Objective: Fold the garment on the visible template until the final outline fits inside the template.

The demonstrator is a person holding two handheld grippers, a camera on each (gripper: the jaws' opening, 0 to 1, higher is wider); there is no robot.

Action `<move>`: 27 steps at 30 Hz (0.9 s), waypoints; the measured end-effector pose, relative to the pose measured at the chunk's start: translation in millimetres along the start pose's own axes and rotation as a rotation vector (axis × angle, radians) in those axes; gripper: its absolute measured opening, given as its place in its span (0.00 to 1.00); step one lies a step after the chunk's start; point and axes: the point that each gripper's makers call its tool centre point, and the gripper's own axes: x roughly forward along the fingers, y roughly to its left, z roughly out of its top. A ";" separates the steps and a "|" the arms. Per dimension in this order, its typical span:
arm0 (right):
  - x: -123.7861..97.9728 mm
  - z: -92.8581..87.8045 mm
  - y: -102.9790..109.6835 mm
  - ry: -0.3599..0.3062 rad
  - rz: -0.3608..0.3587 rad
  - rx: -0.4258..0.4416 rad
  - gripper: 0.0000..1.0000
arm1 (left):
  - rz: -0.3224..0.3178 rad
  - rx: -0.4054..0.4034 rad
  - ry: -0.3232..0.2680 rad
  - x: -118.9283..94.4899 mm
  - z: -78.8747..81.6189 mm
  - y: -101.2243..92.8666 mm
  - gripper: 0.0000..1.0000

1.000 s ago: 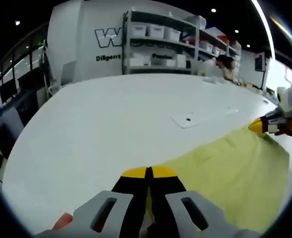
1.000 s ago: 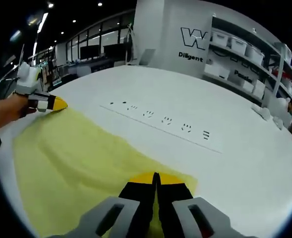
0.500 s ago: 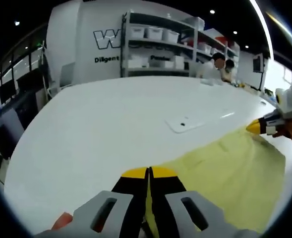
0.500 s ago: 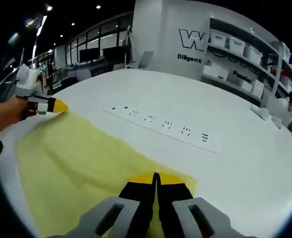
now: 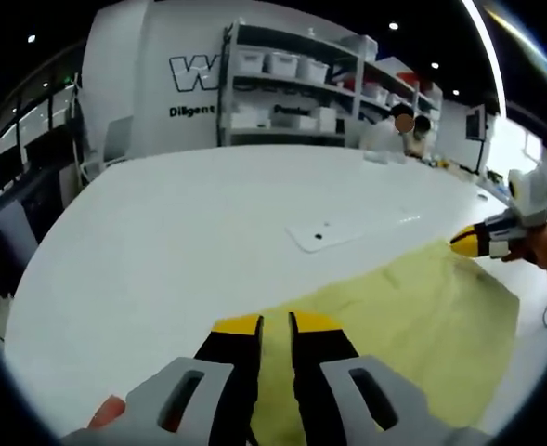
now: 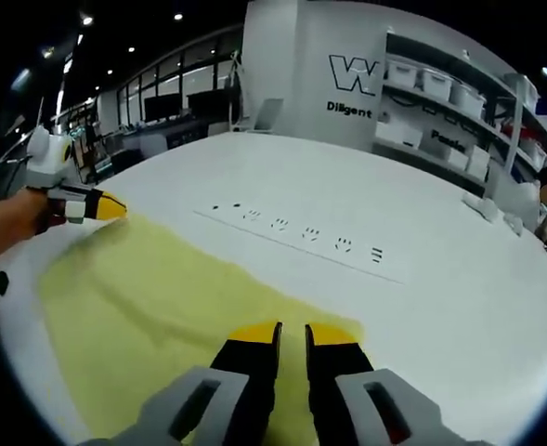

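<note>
Both tongs just released the garment

Left tongs [image 5: 275, 322] and right tongs [image 6: 292, 330], spread, over pale yellow cloth garment [image 6: 152, 297] at 6 o'clock; fold laid.

My left gripper [image 5: 275, 325] and right gripper [image 6: 293, 332]: black jaws, yellow tips, grey slotted finger mounts, white housing behind.

White wall [image 6: 301, 56]: large "W", smaller "Diligent" beneath. Shelf [image 6: 445, 139] lettering unreadable.
</note>
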 end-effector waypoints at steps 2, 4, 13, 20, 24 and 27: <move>-2.5 0.8 1.5 -0.003 0.000 0.001 0.11 | -0.003 -0.007 -0.006 -2.6 1.0 -1.7 0.13; -4.5 0.9 2.6 -0.003 -0.001 0.001 0.12 | -0.007 -0.013 -0.007 -5.2 1.3 -4.2 0.16; -14.5 2.6 8.6 -0.010 -0.009 0.007 0.21 | -0.010 -0.044 -0.004 -17.2 0.6 -9.3 0.26; -23.4 3.0 12.9 -0.014 -0.010 0.013 0.27 | -0.004 -0.051 -0.010 -25.7 4.3 -11.6 0.34; -30.4 2.0 15.7 -0.018 -0.013 0.019 0.30 | -0.010 -0.047 -0.012 -31.9 5.3 -16.2 0.35; -35.2 -0.2 18.8 -0.018 -0.012 0.023 0.31 | -0.013 -0.050 -0.016 -37.8 5.0 -19.8 0.37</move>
